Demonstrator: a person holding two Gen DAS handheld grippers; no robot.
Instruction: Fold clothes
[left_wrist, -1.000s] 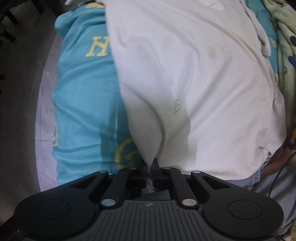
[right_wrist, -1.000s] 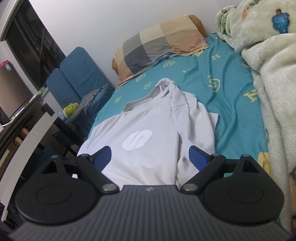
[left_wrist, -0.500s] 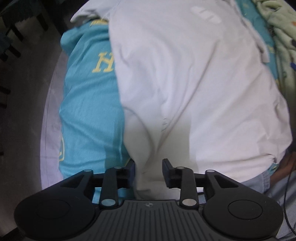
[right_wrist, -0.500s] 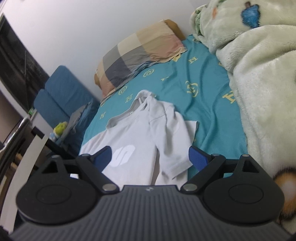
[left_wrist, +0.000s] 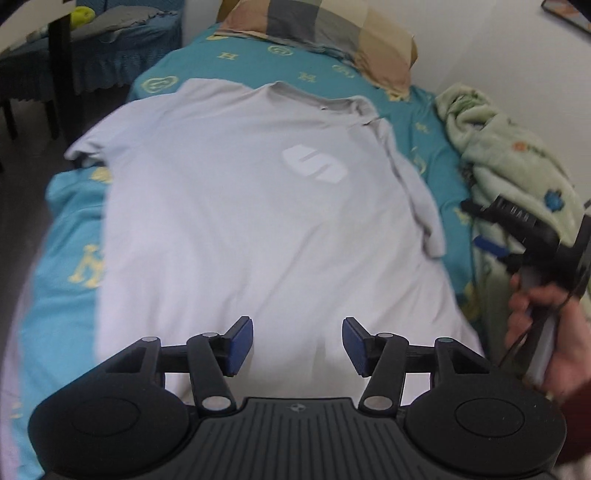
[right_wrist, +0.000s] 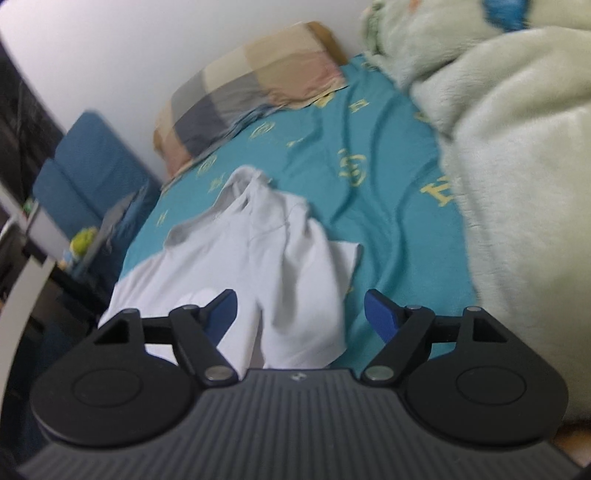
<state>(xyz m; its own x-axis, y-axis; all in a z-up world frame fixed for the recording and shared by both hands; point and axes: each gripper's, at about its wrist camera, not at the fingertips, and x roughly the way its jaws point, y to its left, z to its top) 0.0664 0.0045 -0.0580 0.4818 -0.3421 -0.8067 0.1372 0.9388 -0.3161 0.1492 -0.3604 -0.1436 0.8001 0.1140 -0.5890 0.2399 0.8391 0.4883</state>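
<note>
Only the left wrist view shows the whole white shirt (left_wrist: 240, 221) flat on the teal bed sheet (left_wrist: 59, 266) mid-frame, while both the left gripper (left_wrist: 297, 345), just opening, and the right gripper (right_wrist: 300, 314), just narrowing, stand released.

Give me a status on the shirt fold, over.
Left gripper open, jaws just opened, shirt released. Right gripper open, closing slightly, nothing pinched. Shirt flat on the bed sheet. Blanket bunched alongside.

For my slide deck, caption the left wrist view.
Open left gripper above a white T-shirt spread on the teal bedsheet.
</note>
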